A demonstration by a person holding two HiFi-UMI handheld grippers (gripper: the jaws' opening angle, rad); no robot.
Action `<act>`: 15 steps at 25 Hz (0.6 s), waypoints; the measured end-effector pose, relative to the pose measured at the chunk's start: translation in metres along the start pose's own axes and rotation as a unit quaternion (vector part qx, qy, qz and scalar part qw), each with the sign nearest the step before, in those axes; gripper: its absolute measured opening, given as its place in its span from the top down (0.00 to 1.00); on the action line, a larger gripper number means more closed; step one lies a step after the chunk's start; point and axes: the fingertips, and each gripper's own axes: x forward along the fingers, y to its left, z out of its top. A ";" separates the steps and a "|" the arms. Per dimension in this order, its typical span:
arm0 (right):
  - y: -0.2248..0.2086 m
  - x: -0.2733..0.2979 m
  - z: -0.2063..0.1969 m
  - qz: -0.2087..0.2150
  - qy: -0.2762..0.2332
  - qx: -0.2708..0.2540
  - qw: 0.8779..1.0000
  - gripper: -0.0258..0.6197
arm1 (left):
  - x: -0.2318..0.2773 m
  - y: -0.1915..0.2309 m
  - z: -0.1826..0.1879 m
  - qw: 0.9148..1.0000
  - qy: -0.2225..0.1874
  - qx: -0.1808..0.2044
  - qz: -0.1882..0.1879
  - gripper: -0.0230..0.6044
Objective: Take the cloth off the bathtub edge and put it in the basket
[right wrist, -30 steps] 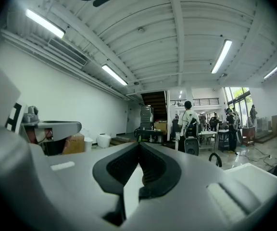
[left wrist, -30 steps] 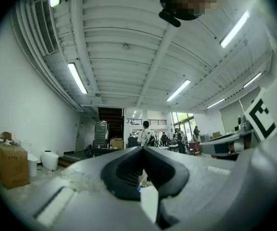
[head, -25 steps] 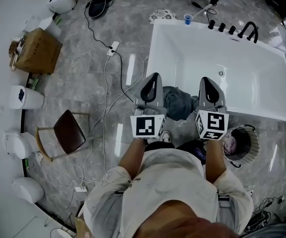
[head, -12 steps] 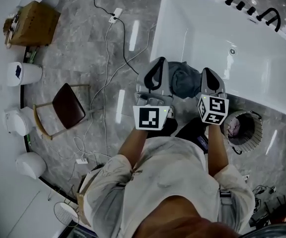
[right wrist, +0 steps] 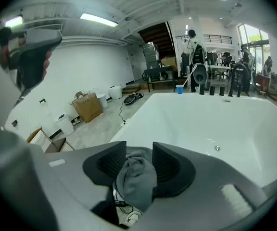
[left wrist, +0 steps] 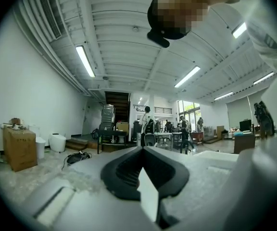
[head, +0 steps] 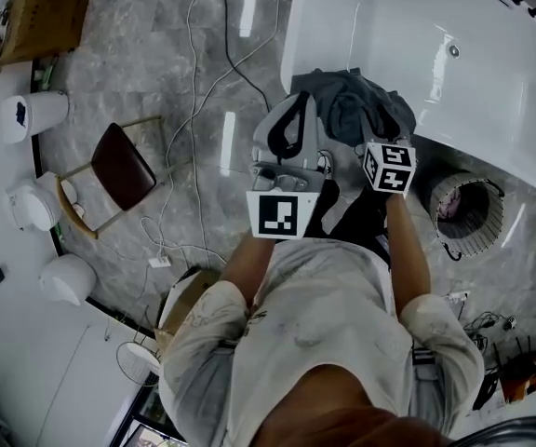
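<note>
A dark grey cloth (head: pixel 347 105) lies bunched over the near edge of the white bathtub (head: pixel 454 91). My right gripper (head: pixel 396 122) reaches into the cloth's right side. In the right gripper view its jaws (right wrist: pixel 139 150) are opening, with a fold of the cloth (right wrist: pixel 137 179) standing between them. My left gripper (head: pixel 296 96) hovers at the cloth's left edge; in the left gripper view it (left wrist: pixel 141 149) is shut, holds nothing and faces out across the room. The round basket (head: pixel 442 203) stands on the floor beside the tub, to my right.
A brown chair (head: pixel 124 170) stands to the left, with white cables (head: pixel 203 63) running across the grey floor. A cardboard box (head: pixel 40 3) and white bins (head: pixel 35 115) line the left wall. Black taps (right wrist: pixel 220 88) and a blue cup (right wrist: pixel 179 88) sit on the tub's far rim.
Both grippers have come forward to the cloth on the tub edge. The right gripper now reaches into the cloth. The tub and basket have shifted up and right in view.
</note>
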 end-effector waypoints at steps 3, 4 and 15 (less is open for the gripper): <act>0.007 0.021 -0.031 0.010 0.041 -0.003 0.999 0.61 | 0.000 0.001 -0.016 1.000 0.019 -0.005 -0.002 0.96; 0.009 0.028 -0.041 0.012 0.054 -0.007 0.998 0.56 | 0.000 0.002 -0.021 1.000 0.024 -0.007 -0.003 0.96; -0.002 0.092 -0.120 -0.007 0.173 -0.071 0.982 0.15 | 0.000 0.014 -0.075 0.996 0.080 -0.023 -0.001 0.96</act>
